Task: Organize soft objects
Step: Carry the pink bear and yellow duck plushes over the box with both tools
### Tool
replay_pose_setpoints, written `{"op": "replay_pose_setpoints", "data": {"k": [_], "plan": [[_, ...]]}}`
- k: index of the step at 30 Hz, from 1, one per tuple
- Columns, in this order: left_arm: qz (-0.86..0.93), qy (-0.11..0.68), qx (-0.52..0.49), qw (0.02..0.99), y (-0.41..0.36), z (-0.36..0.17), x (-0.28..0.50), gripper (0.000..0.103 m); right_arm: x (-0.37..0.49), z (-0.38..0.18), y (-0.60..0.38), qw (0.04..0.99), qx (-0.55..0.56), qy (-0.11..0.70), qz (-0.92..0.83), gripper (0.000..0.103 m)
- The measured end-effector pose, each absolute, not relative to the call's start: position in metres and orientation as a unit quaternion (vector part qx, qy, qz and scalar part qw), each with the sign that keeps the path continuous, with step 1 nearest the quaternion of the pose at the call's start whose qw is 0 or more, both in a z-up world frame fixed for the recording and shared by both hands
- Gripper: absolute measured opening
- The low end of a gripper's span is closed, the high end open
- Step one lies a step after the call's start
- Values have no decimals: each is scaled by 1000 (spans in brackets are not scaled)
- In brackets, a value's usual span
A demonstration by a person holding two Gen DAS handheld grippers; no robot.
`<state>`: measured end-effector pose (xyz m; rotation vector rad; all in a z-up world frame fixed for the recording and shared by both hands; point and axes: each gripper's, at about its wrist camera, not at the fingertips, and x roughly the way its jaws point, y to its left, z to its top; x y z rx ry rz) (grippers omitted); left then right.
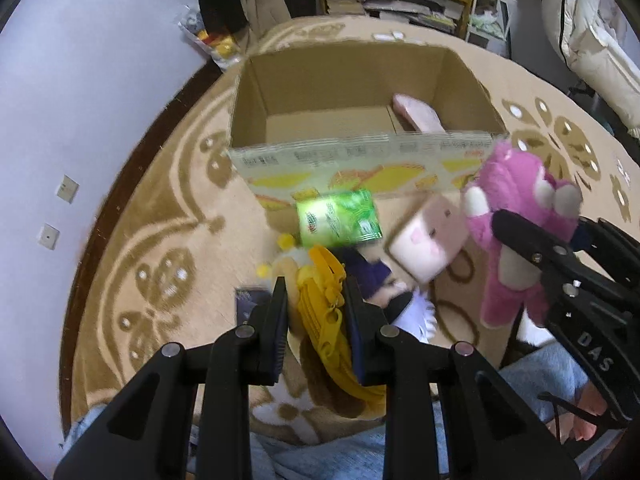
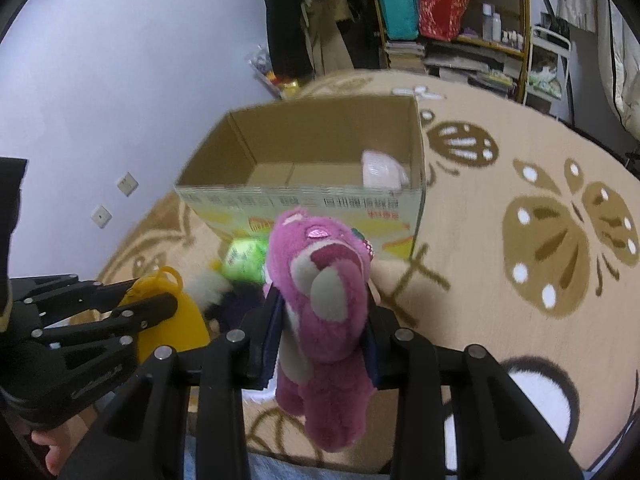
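Your left gripper (image 1: 316, 300): clamps yellow zippered fabric pouch (image 1: 326, 320) | your right gripper (image 2: 324, 312): clamps pink plush bear (image 2: 324, 300) | open cardboard box (image 1: 360, 152): 12 o'clock of both, on patterned rug (image 2: 520, 280)

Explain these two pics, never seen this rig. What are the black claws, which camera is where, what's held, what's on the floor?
No robot here: a person holds a black two-finger gripper in each hand, each with a fisheye camera looking along its fingers.

Left wrist view: the left gripper is shut on a yellow zippered pouch. The right gripper shows at that picture's right edge.

Right wrist view: the right gripper is shut on a pink plush bear.

Both look toward an open cardboard box on a beige patterned rug. A pale pink item already lies inside. In front of the box lie a green packet, a pink-and-white block plush and a dark purple soft toy.
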<state>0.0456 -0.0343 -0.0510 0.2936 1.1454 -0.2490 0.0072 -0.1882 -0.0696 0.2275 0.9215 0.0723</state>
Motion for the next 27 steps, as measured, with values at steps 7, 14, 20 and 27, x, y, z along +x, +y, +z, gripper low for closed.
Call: {"op": "replay_pose_setpoints", "data": {"k": [7, 14, 20, 27], "plan": [[-104, 509, 141, 843, -31, -24, 66, 24, 20, -40, -195, 906, 110, 407, 35, 36], [-88, 468, 150, 866, -35, 9, 94, 24, 38, -16, -198, 918, 104, 382, 37, 36], [-82, 440, 163, 879, -46, 27, 118, 24, 57, -2, -199, 926, 95, 362, 40, 36], [-72, 401, 159, 899, -56, 40, 142, 24, 77, 5, -200, 931, 88, 352, 41, 36]]}}
